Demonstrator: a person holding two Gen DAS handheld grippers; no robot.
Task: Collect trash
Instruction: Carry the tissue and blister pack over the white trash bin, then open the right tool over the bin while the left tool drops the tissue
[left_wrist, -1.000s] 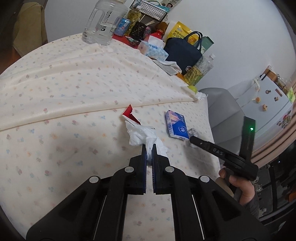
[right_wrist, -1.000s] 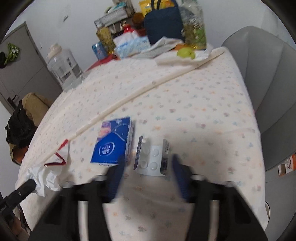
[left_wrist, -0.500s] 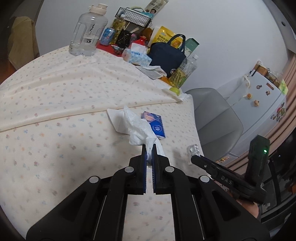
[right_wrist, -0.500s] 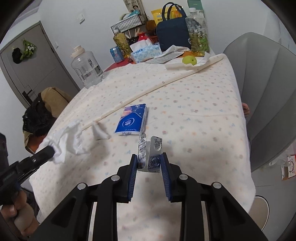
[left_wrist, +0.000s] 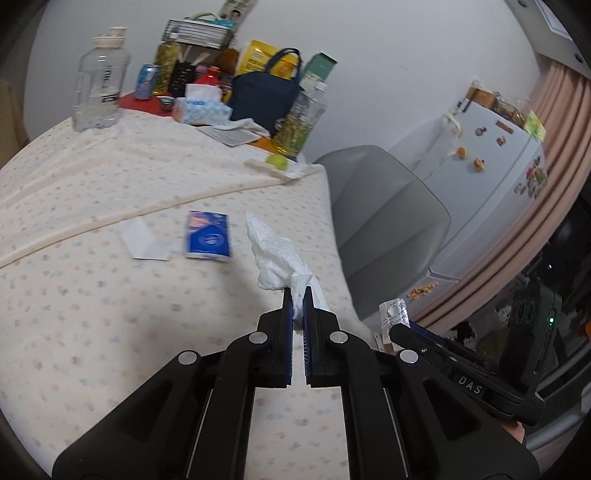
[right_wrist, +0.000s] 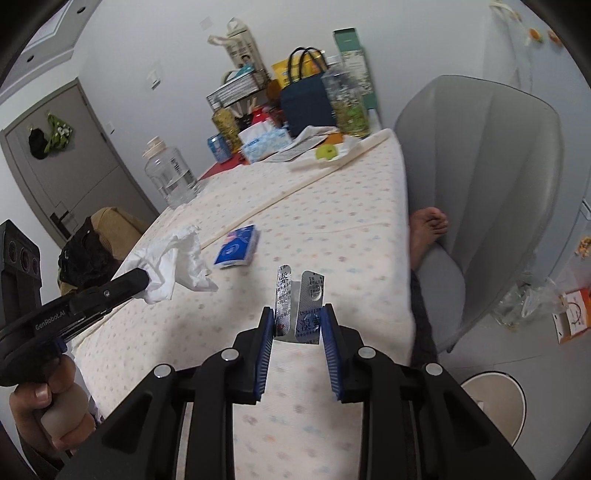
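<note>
My left gripper (left_wrist: 298, 295) is shut on a crumpled white tissue (left_wrist: 277, 254) and holds it above the table's right part. The tissue also shows in the right wrist view (right_wrist: 173, 254), with the left gripper (right_wrist: 142, 277) at its lower left. My right gripper (right_wrist: 298, 314) is shut on a bent silver pill blister pack (right_wrist: 301, 302) lifted above the table's near right edge; the pack shows in the left wrist view (left_wrist: 394, 314). A blue tissue packet (left_wrist: 208, 239) and a white wrapper piece (left_wrist: 142, 240) lie on the flowered tablecloth (left_wrist: 110, 295).
At the table's far end stand a clear water jug (left_wrist: 99, 92), a tissue box (left_wrist: 201, 109), a navy bag (left_wrist: 264, 98), bottles and a green fruit (left_wrist: 277, 161). A grey chair (right_wrist: 491, 177) stands right of the table. A white bin (right_wrist: 496, 398) sits on the floor below.
Both grippers have lifted and swung right with their loads. The tissue has come off the table, leaving a white wrapper piece lying there. The blister pack now hangs near the table's right edge.
</note>
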